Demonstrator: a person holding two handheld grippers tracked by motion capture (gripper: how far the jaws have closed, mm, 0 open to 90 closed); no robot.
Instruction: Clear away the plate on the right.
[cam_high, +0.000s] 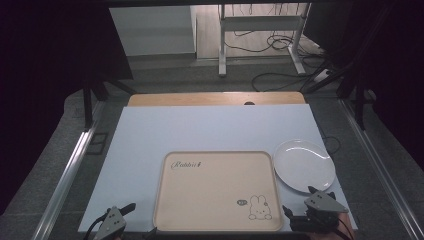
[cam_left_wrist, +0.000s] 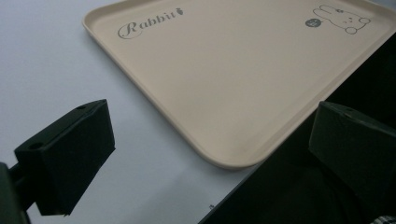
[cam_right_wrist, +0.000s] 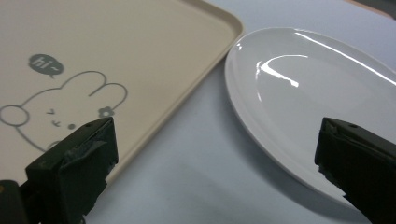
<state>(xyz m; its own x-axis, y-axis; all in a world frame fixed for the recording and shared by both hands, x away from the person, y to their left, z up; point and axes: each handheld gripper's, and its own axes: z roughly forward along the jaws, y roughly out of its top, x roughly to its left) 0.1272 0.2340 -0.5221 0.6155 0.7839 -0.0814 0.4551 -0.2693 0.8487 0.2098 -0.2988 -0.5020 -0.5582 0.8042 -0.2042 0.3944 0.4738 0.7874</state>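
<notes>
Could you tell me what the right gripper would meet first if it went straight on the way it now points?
Probably the white plate: the right gripper, jaws open, points at the gap between it and the tray, though depth is unclear.

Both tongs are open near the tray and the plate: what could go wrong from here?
1. The white plate lies close beside the tray; the open right tongs closing on its smooth, glossy rim might slip or knock it against the tray.
2. The tray's near corner sits at the table edge, so a nudge from the left tongs could push it off.

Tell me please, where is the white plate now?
In the high view the white plate lies on the table's right side, just right of the beige tray and in front of the right gripper, whose jaws stand open.
</notes>
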